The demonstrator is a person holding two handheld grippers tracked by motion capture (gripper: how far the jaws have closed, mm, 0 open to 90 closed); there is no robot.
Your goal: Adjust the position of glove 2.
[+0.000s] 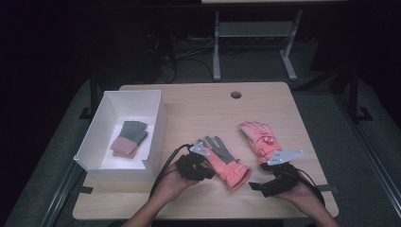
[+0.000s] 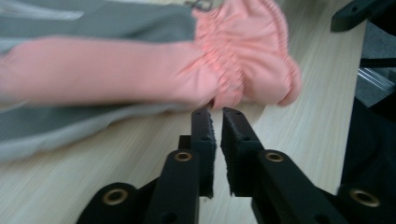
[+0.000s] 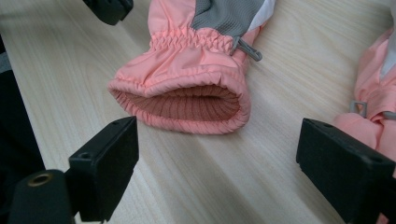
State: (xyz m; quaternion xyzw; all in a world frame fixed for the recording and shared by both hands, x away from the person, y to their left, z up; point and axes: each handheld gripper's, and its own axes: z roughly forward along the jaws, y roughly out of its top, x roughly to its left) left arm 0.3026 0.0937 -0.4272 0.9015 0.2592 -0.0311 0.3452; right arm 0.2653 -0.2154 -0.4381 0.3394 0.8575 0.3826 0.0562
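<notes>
Pink-and-grey ski glove [image 1: 224, 163] lies palm-up mid-surface [image 1: 198, 109], cuff toward the person. Padded, soft, light; judged to slump if pinched at one edge, so take the gathered cuff. Left claw [image 2: 215, 114]: jaws nearly together at the cuff edge, nothing between them. Right claw [image 3: 217, 154]: jaws wide apart, facing the cuff opening. Fingertips blurred in the left gripper view.
</notes>
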